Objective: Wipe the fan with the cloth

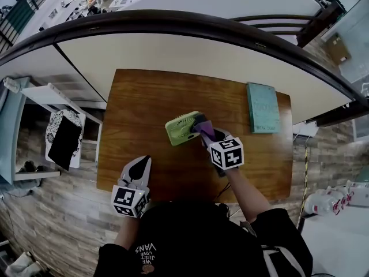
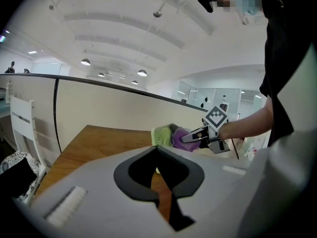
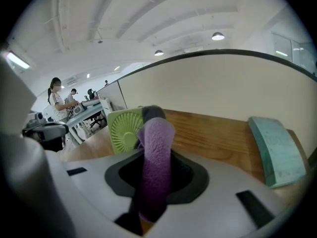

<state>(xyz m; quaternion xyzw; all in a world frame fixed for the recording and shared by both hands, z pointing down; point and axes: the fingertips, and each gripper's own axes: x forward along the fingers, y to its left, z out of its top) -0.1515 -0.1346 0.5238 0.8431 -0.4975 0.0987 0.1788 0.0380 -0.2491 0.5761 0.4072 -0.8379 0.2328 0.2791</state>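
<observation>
A small green fan [image 1: 182, 128] stands on the wooden table [image 1: 144, 97], near its middle. My right gripper [image 1: 204, 133] is shut on a purple cloth [image 1: 205, 129], which is pressed against the fan's right side. In the right gripper view the cloth [image 3: 156, 152] hangs between the jaws, and the fan's grille [image 3: 126, 130] is just left of it. My left gripper [image 1: 142, 161] is shut on nothing and hovers over the table's near left edge, well apart from the fan. From the left gripper view the fan [image 2: 161, 135], the cloth [image 2: 179, 137] and the right gripper [image 2: 190, 138] lie ahead.
A teal book [image 1: 262, 107] lies flat at the table's far right. A curved partition wall [image 1: 190, 51] runs behind the table. A white chair [image 1: 55, 96] and a black-and-white bag [image 1: 63, 137] stand left of the table.
</observation>
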